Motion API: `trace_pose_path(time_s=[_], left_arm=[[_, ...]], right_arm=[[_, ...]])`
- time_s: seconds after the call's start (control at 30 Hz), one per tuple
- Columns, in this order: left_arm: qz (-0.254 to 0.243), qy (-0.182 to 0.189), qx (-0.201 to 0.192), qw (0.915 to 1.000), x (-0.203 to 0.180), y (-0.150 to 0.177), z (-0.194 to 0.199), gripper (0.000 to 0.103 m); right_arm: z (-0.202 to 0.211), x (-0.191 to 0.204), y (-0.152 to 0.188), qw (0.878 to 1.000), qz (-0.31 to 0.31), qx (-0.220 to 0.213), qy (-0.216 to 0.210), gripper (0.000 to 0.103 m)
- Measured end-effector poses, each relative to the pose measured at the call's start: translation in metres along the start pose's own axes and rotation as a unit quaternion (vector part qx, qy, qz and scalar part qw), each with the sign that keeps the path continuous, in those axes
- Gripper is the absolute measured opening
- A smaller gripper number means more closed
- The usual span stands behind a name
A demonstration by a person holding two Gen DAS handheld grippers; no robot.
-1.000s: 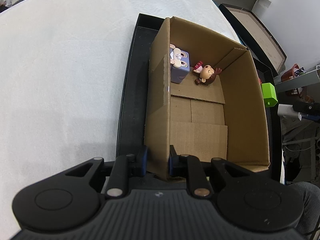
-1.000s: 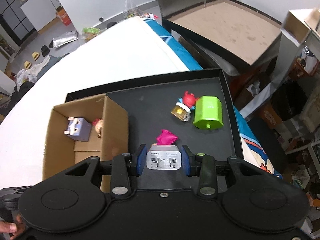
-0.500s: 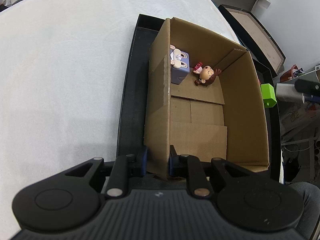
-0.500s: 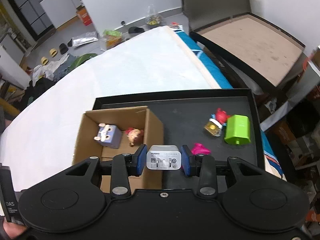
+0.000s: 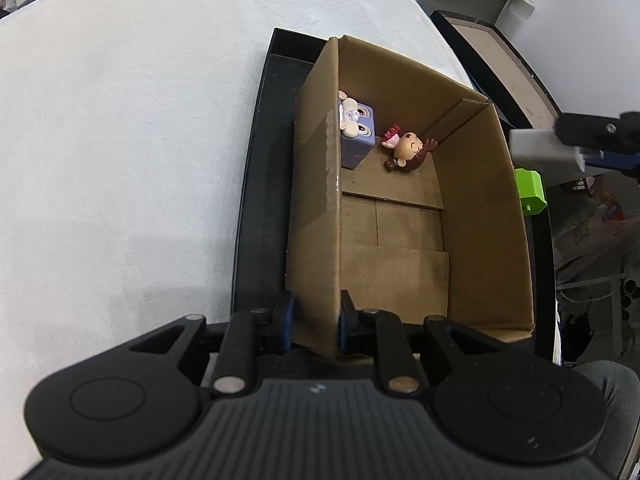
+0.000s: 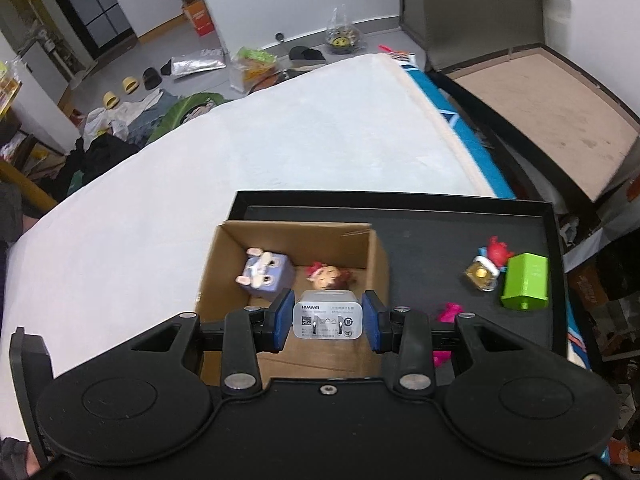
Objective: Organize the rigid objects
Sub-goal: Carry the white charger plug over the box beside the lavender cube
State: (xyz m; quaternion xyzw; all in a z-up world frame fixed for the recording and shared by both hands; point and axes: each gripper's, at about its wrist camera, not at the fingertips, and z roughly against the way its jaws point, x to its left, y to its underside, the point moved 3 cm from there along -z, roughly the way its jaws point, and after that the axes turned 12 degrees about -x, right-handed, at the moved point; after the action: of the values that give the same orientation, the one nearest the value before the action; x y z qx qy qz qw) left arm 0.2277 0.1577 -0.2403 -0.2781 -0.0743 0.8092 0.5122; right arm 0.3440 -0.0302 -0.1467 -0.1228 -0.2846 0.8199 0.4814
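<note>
Charger (image 6: 328, 314), small, rigid and smooth-sided, we judge light; our right gripper (image 6: 327, 320) pinches its flat sides, while our left gripper (image 5: 314, 320) clamps the cardboard box (image 5: 316, 200) wall.

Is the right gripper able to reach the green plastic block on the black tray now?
Probably not: the right gripper is shut on a white charger, though nothing covers the green plastic block.

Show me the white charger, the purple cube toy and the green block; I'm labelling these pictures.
white charger (image 6: 328, 316), right wrist view, on its printed plug face.
purple cube toy (image 6: 266, 274), right wrist view, on its face with the ears.
green block (image 6: 525, 280), right wrist view, on its top side.
</note>
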Motion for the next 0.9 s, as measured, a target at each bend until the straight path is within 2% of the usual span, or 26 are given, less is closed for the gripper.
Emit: trace_pose_path(time_s=[0.5,0.9], left_arm=[[0.004,0.014,0.0,0.9999,0.004,0.001,0.0,0.021],[0.006,0.018,0.0,0.9998,0.005,0.0,0.0,0.021]], right_arm=[[-0.04,0.043,0.014,0.999,0.014,0.034,0.001,0.036],[-0.074,0.05,0.029,0.997,-0.027,0.075,-0.013,0.036]])
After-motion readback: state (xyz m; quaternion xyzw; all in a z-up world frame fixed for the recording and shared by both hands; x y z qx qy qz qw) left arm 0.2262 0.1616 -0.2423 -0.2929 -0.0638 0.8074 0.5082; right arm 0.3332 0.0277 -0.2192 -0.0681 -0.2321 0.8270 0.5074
